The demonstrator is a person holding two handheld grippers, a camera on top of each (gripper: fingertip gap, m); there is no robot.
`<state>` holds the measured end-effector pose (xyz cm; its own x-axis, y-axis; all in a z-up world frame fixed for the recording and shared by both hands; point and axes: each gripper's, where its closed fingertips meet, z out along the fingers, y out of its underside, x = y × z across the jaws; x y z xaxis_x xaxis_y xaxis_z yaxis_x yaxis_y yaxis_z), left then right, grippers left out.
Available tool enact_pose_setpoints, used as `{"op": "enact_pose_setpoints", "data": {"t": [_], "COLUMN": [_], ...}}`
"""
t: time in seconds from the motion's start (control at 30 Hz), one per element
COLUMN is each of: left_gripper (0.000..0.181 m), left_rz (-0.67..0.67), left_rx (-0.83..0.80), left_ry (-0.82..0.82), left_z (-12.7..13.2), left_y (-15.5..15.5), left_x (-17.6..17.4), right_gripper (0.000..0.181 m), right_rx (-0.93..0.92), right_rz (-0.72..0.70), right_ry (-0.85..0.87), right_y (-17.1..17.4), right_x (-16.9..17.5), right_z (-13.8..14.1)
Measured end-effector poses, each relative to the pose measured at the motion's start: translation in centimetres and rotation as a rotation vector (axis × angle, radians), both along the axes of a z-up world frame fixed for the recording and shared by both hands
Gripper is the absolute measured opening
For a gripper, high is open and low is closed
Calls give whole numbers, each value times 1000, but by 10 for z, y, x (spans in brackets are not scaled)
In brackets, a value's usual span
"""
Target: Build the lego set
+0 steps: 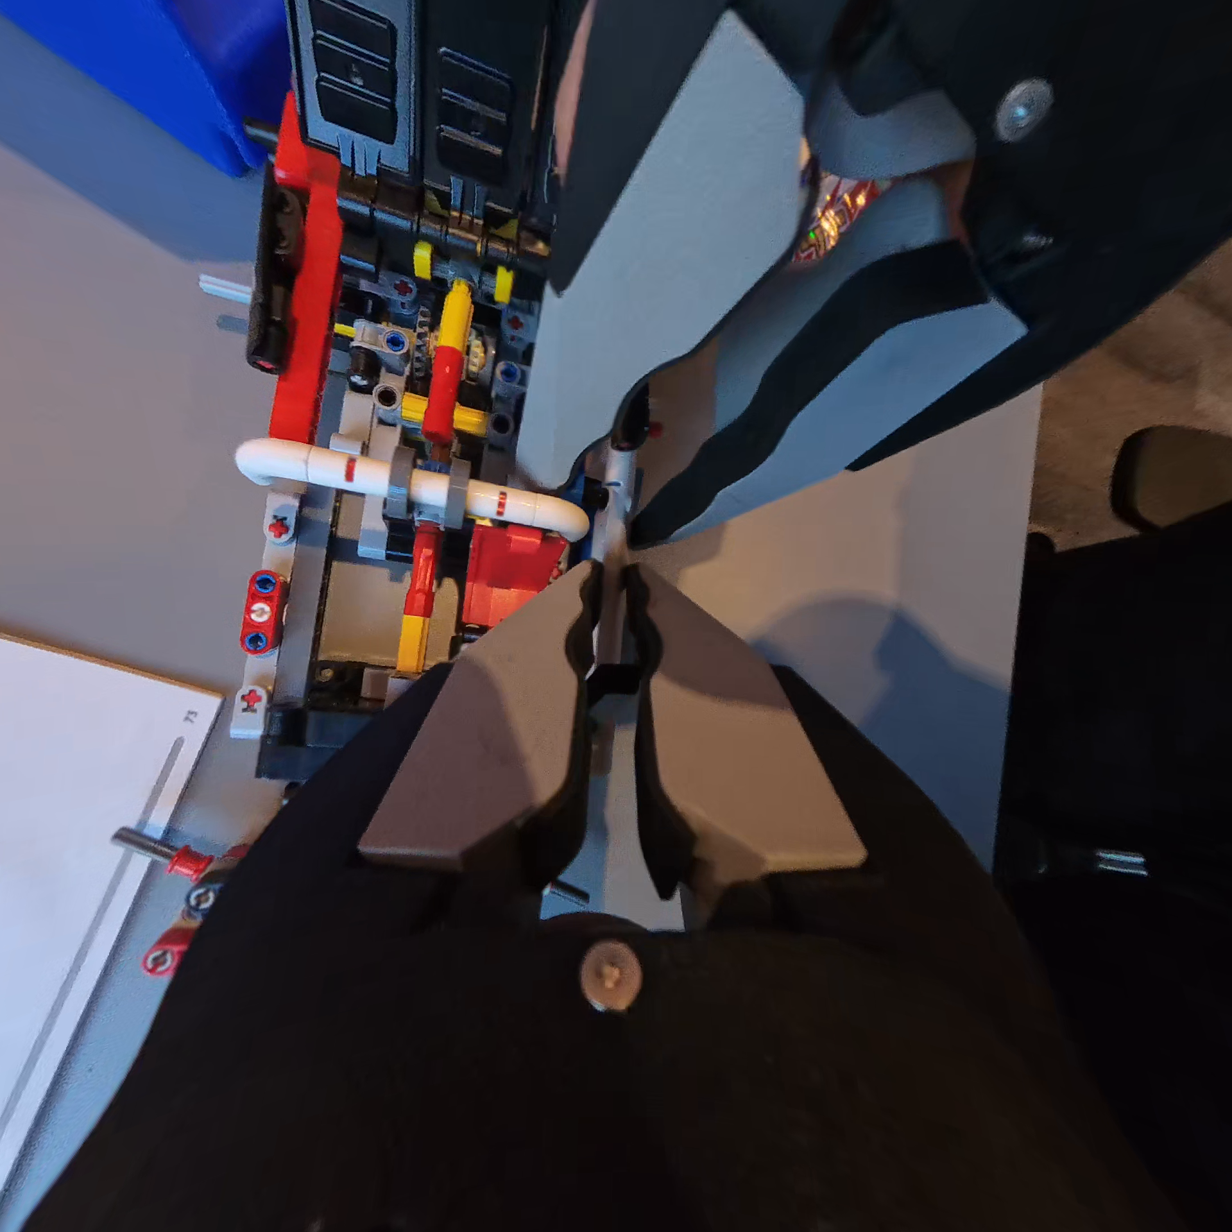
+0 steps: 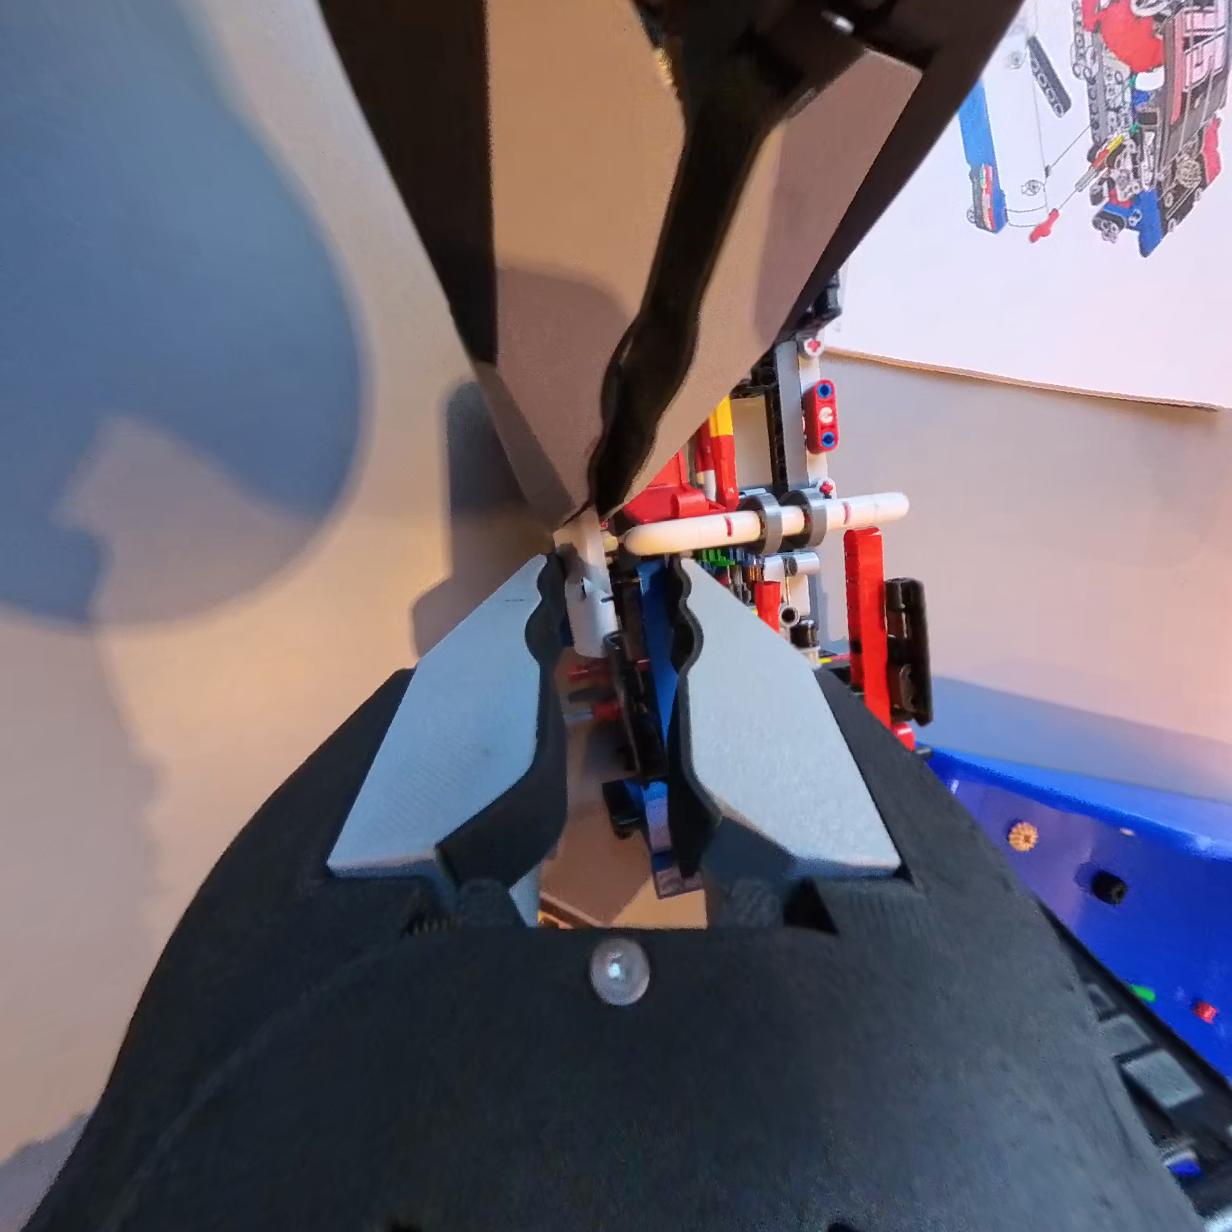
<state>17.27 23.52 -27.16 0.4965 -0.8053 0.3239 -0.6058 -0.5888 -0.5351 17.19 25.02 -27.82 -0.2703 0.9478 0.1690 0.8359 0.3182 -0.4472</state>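
Model: you have one lego model (image 1: 400, 427) lying on the grey table (image 1: 120, 413), a long build of red, grey, yellow and black pieces with one white curved bar (image 1: 373, 477) across it.
Your left gripper: the left gripper (image 1: 610, 573) has its jaws drawn nearly together on the thin light grey beam (image 1: 617, 493) at the model's right edge; its two fingers pinch that beam from either side.
Your right gripper: the right gripper (image 2: 610, 573) meets the left one tip to tip at the same edge. Its jaws stand a little apart around the grey beam and the blue and black pieces (image 2: 643, 667) beside it; you cannot tell whether they press on them.
Loose parts, near left: you have about four small pieces (image 1: 180, 887) by the booklet corner, one dark axle with a red bush, one dark connector and red ones partly hidden by your gripper.
Booklet: one open instruction booklet (image 2: 1040, 267) lies left of the model, its page showing a coloured drawing.
Bin: one blue bin (image 2: 1100, 867) sits at the far left end of the model, with a few small parts inside.
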Motion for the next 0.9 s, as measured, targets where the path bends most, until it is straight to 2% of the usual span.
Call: {"op": "enact_pose_setpoints", "data": {"t": [0.27,0.5,0.73,0.9], "left_gripper": [4,4,4,4], "left_rz": [5,-37,-29,-33], "left_rx": [-123,-136,-200,-214], "left_ry": [-54,-73,-142,-155], "left_z": [2,3,5,4], "left_y": [-3,-9,-10,-12], "left_x": [-1,2,5,4], "right_gripper": [33,31,18,19], "right_rx": [45,254,299,245], "right_rz": [3,46,129,133], "right_ry": [112,262,245,221], "right_y": [-2,-5,-14,-18], "right_x": [-5,4,5,1], "right_z": [2,17,14,11]}}
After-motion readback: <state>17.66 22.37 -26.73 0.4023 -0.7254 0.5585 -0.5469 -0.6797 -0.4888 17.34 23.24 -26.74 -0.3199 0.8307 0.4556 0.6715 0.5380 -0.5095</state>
